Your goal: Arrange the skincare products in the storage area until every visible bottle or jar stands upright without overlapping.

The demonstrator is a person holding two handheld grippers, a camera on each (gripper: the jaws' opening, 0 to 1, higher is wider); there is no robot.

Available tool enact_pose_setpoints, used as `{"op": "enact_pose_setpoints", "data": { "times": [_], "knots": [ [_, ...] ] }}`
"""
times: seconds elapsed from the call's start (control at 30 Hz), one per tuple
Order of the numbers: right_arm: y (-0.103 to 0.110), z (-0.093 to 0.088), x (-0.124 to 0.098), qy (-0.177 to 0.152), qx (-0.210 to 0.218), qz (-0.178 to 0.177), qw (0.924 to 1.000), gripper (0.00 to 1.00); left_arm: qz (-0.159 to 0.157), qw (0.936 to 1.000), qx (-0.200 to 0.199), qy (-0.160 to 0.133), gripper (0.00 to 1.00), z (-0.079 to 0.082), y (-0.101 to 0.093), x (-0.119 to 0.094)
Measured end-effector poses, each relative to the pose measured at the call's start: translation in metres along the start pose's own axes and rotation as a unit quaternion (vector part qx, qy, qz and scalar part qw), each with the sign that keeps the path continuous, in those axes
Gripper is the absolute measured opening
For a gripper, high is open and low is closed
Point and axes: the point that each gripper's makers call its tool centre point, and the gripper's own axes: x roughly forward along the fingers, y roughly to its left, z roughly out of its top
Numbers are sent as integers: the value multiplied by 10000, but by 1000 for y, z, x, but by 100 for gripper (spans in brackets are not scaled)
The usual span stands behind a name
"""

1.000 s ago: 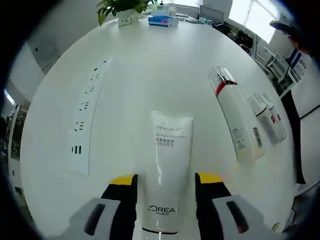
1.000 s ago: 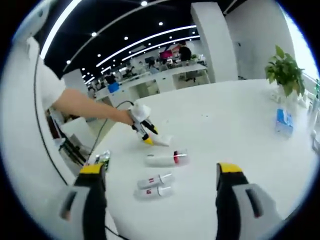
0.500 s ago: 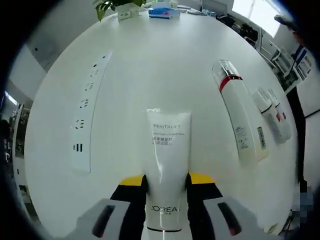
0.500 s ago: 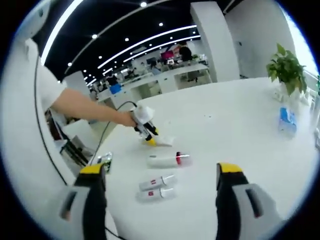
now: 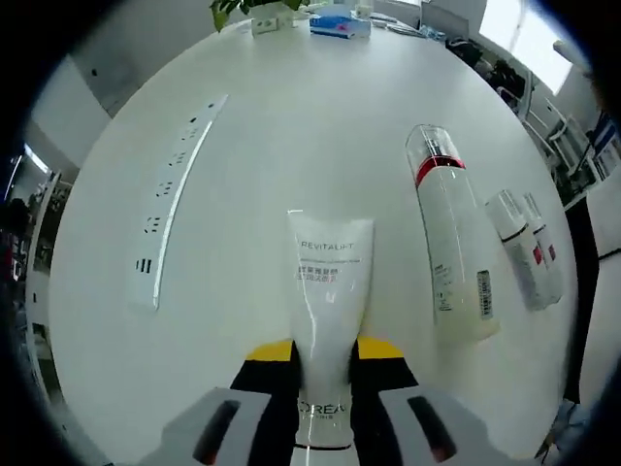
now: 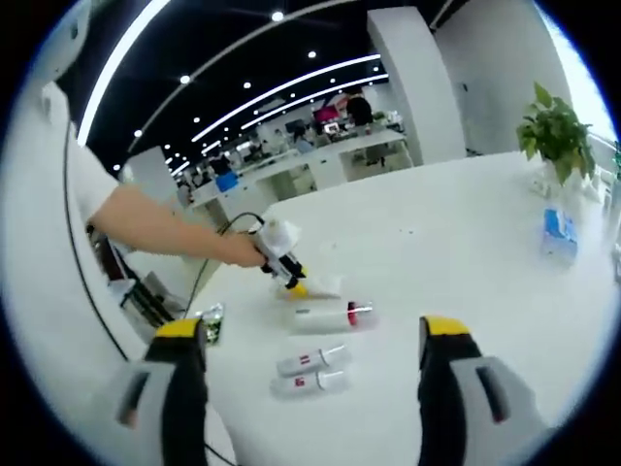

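Progress is slight — all 4 products lie flat on the white table (image 5: 291, 116). The left gripper (image 5: 325, 354) has its jaws pinched on the L'Oreal Revitalift tube (image 5: 328, 291) near its cap end. Beside it lie the red-banded pump bottle (image 5: 451, 238) and 2 small bottles (image 5: 524, 254), touching each other. The right gripper (image 6: 306, 345) hangs wide, holding nothing — every item needs standing.

Each grey plastic gripper (image 5: 325, 364) has two broad jaws capped with yellow pads over black fingers. The person's white short sleeve (image 6: 82, 180) covers the upper arm.
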Motion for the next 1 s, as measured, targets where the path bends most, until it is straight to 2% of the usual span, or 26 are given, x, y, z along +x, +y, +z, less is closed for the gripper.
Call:
{"op": "enact_pose_setpoints", "data": {
  "times": [0.2,0.37,0.47,0.6,0.77,0.8,0.93,1.0],
  "knots": [
    [9,6,-8,-141,-13,50,9999,89,61,10000,-2,-46,10,0,-11,-9],
    [17,9,-9,-206,-91,164,9996,89,103,9986,-348,-388,8,9,-15,-29],
    [27,12,-7,-213,-218,340,9990,89,246,9962,-552,-624,7,10,-16,-45],
    [36,15,-5,-262,-314,539,9977,89,360,9890,-932,-1094,6,15,-24,-73],
    [56,16,3,-244,-470,912,9944,88,542,9820,-1131,-1414,6,11,-38,-99],
    [62,16,5,-215,-495,1019,9933,88,570,9788,-1239,-1529,6,9,-44,-105],
    [80,22,16,-227,-488,1357,9893,88,570,9750,-1346,-1673,6,1,-64,-119],
    [89,25,21,-223,-513,1518,9868,88,578,9677,-1534,-1914,6,-1,-75,-128]
  ]
}}
